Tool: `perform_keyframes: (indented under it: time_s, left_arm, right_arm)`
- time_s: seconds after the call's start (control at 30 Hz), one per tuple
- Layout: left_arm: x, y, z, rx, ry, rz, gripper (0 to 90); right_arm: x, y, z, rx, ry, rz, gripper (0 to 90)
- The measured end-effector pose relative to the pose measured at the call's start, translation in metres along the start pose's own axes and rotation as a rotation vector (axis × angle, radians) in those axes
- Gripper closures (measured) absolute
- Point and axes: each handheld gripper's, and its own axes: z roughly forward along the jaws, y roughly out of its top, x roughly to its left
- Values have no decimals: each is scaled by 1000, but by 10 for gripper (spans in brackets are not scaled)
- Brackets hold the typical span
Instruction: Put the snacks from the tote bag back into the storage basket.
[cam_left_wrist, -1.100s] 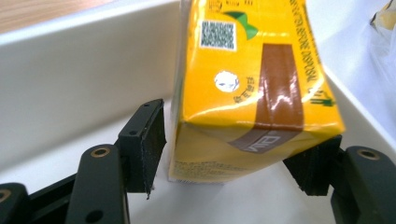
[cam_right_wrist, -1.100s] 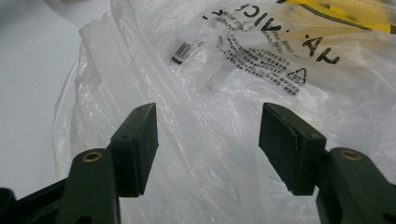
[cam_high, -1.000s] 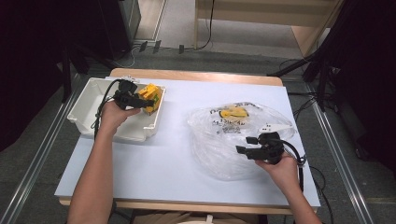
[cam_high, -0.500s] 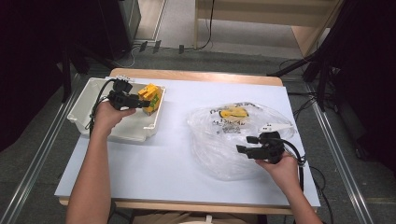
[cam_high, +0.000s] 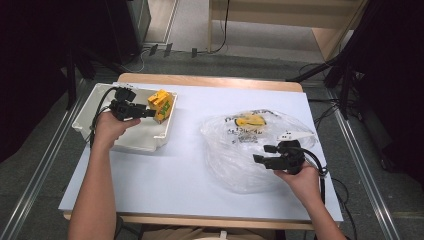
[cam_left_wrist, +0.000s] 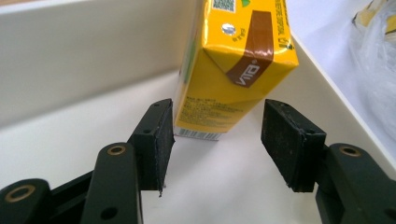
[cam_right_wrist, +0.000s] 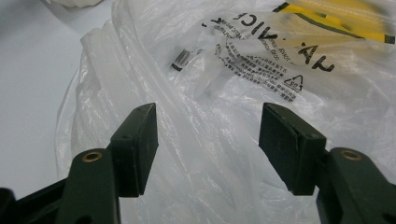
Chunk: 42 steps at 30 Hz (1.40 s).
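Left hand-held gripper (cam_high: 150, 113) is over the white bin (cam_high: 95, 107) at the far left of the counter (cam_high: 190, 170), jaws reaching toward the yellow drink carton (cam_high: 161, 104), which leans in the bin's right end against the wall. From the left gripper view that carton (cam_left_wrist: 233, 70) sits just ahead of the pads, its lower corner poking in between them; the jaws have just been closing in, but there's a clear gap on the right side and the left pad (cam_left_wrist: 156, 140) is just beside the carton's face, no squeeze visible, so nothing gripped. Brown strip and a small foil straw hole show on the carton's upper end.

Over on the right, the right hand-held gripper (cam_high: 261, 154) rests over the crumpled clear plastic bag (cam_high: 240, 150), which lies on the counter's right half with a yellow item (cam_high: 250, 121) inside near its far side. In the right gripper view the jaws stand wide apart, bag film (cam_right_wrist: 210, 149) spread beneath and between them, pads not pinching it, printed black lettering and a yellow patch (cam_right_wrist: 336, 21) showing through the plastic farther ahead
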Motion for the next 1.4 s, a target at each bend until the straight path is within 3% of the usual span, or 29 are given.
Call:
perform_keyframes:
  time_s: [0.17, 0.43, 0.5, 0.67, 1.0, 1.13, 1.4]
  left_arm:
    - [-2, -4, -2, -5, -11, 26, 511]
    - [-4, -10, -4, -7, -49, 36, 735]
    - [-7, -12, -4, -21, -63, 57, 788]
    - [-12, -11, -3, -37, -57, 72, 896]
    - [-24, -9, 11, 0, -86, 97, 900]
    - [-27, -9, 16, 8, -81, 109, 900]
    - [-28, -11, 28, -2, -54, 96, 900]
  right_arm:
    - [0, 1, 0, -3, 3, 4, 385]
    - [0, 4, 2, -1, 2, -5, 392]
    - [0, 4, 2, -2, 2, -6, 396]
    - [1, 4, 3, 2, 4, -10, 399]
    - [0, 4, 2, 0, 3, -14, 400]
    - [1, 4, 3, 3, 4, -12, 400]
    - [2, 4, 3, 6, 3, -13, 403]
